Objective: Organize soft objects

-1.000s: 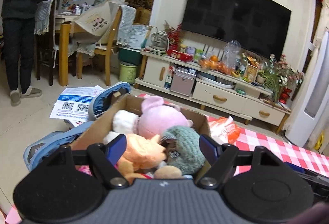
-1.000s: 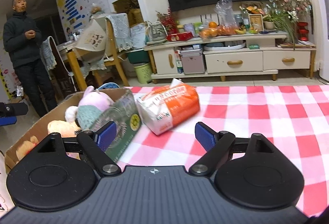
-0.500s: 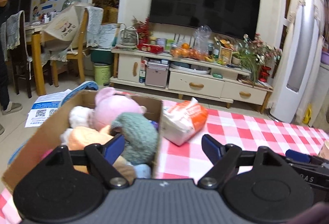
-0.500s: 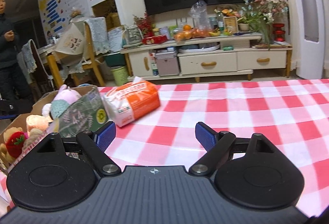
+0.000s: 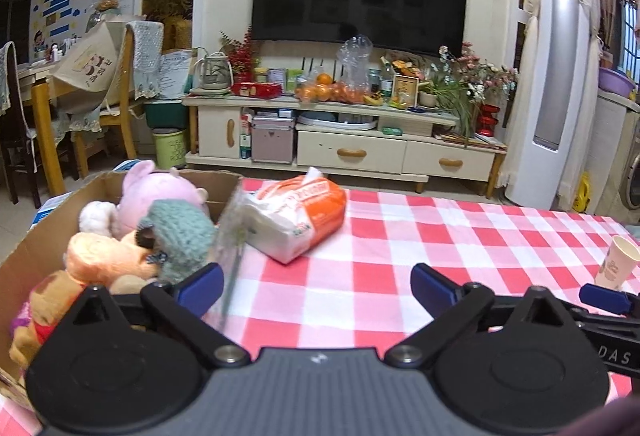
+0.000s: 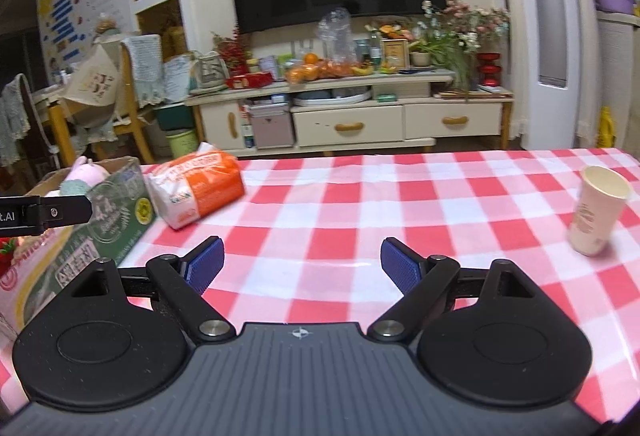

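Both grippers are spread wide and hold nothing: the left gripper hangs over the checked worktop just right of the cardboard box, and the right gripper hangs over bare cloth farther along. The box, ahead and to the left of the left gripper, already holds a pile of plush toys, with a knitted green one on top nearest the fingers. Ahead of the left gripper and slightly left of its centre line, just beside the box wall, lies the orange-and-white tissue pack, the one soft thing out on the cloth. My reading is that the step in hand is the reach for this pack. The next move calls for going forward, straddling the pack across its narrow side and closing gently, since the wrapper will likely crumple. A paper cup stands well to the right of the right gripper, apart from all this.
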### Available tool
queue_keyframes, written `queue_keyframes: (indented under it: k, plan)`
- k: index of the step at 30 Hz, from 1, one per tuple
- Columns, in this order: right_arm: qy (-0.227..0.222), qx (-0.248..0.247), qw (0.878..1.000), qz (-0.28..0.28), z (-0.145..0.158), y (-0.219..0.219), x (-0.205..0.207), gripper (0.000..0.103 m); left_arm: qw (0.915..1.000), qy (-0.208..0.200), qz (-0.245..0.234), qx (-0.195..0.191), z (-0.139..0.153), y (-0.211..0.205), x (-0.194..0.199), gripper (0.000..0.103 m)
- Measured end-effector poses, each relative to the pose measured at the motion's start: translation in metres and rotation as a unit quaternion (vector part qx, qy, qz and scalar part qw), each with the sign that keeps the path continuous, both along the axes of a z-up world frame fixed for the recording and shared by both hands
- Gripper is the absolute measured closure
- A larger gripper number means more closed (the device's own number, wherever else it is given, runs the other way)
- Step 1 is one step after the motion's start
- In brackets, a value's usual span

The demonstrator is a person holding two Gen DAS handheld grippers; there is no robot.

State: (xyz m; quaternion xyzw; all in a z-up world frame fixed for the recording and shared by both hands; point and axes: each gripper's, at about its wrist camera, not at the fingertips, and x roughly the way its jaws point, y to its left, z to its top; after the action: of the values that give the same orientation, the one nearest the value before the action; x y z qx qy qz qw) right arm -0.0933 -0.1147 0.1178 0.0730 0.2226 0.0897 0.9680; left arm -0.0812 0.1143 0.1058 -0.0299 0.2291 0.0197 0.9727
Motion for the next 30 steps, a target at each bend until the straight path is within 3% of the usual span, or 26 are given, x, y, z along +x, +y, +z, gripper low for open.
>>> queue_keyframes:
  k: [13, 18, 30]
  plan:
    - [0.01, -0.011, 0.999, -0.052, -0.001, -0.014, -0.037, 0.0, 0.9997, -0.002, -0.011, 0.02, 0.002, -0.011, -0.033, 0.001]
    - [0.009, -0.013, 0.999, -0.041, 0.002, -0.003, -0.051, 0.0, 0.9992, 0.001, -0.003, 0.039, 0.003, -0.006, -0.053, 0.001]
    - [-0.004, -0.025, 1.0, -0.007, 0.013, 0.044, -0.08, 0.0, 0.9989, -0.008, 0.032, 0.033, 0.007, 0.028, -0.097, 0.001]
